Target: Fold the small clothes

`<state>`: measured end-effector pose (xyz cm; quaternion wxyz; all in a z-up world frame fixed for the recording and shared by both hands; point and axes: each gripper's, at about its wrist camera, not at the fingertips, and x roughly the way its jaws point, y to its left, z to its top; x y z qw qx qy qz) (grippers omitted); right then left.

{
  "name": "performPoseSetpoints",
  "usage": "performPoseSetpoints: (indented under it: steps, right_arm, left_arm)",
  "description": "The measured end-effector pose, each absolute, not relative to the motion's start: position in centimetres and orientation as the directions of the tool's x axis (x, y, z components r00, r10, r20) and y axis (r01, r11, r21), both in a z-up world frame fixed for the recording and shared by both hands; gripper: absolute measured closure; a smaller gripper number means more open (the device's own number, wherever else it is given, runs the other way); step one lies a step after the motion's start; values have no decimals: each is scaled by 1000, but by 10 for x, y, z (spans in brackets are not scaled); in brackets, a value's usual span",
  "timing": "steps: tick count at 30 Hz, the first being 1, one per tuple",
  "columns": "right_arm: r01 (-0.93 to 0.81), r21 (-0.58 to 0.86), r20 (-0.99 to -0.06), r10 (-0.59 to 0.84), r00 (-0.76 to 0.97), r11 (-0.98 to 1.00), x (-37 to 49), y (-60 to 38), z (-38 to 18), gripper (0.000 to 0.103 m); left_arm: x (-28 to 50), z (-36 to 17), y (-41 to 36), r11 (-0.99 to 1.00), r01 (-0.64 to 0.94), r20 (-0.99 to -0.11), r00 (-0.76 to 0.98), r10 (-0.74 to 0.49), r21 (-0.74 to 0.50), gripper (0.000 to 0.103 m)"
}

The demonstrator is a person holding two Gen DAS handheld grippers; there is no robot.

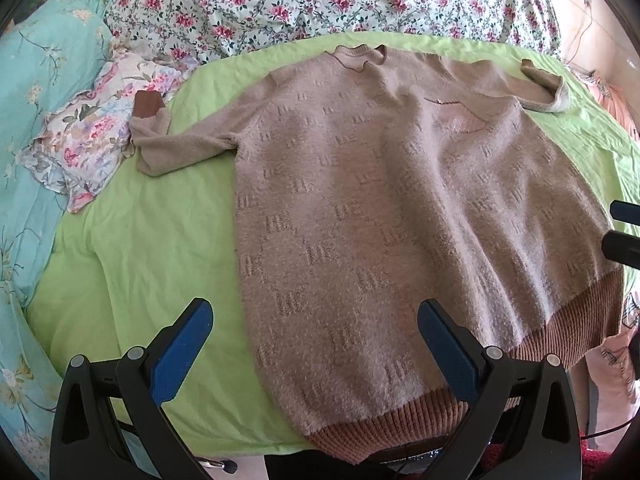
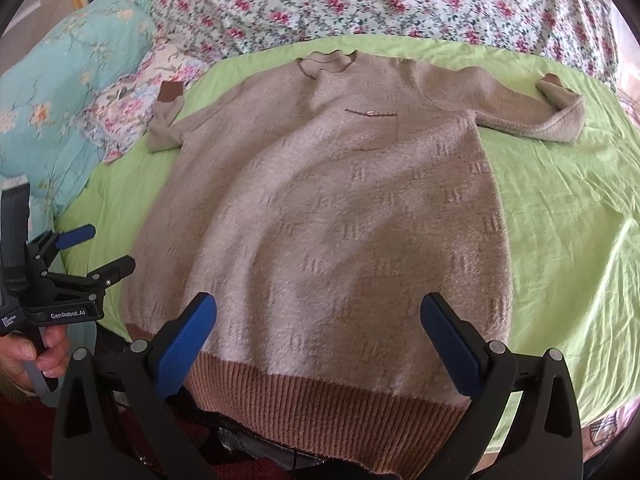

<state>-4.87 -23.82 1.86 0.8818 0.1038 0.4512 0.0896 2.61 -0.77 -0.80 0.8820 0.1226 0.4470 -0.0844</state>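
The left hand-held gripper [image 1: 314, 344] hovers with its jaws spread wide and empty, the beige sweater [image 1: 400, 208] lying flat on the green sheet [image 1: 152, 248] just ahead. The right hand-held gripper [image 2: 318, 340] likewise gapes empty above the sweater's ribbed hem [image 2: 320, 396].

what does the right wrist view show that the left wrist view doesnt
Only the right wrist view shows the person's hand holding the whole left gripper. Only the left wrist view shows the right gripper as fingertips at its edge. Both show the sweater lying flat on the green sheet, with each view's own jaws open and empty.
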Motion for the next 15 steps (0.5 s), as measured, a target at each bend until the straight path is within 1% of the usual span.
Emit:
performPoseSetpoints:
  steps: [2,5,7,9,15]
  right_arm:
    - [-47,291,-768,262,584,956,-44,-247,17,1]
    - [-4,322,-772,265,578,947,-36,-263,14,1]
    - [13,325,-754,251,608,946,-31,-276,14,1]
    - [50,322,-750,223,622,945,-24,-295,15,1]
    - [129,361,-735,198,648,923,5,-351,19,1]
  left_arm:
    - [32,-9,-9,956,258,-811,584,-42,136,1]
    - [41,-8,-11,962,262,-820,566,-85,81,1]
    - [46,-8,-14,960,261,-815,575,-68,104,1]
    - [52,-8,-18,958,265,-815,576,-64,112,1]
    - [76,-11,-29,952,279,-817,573,-61,124,1]
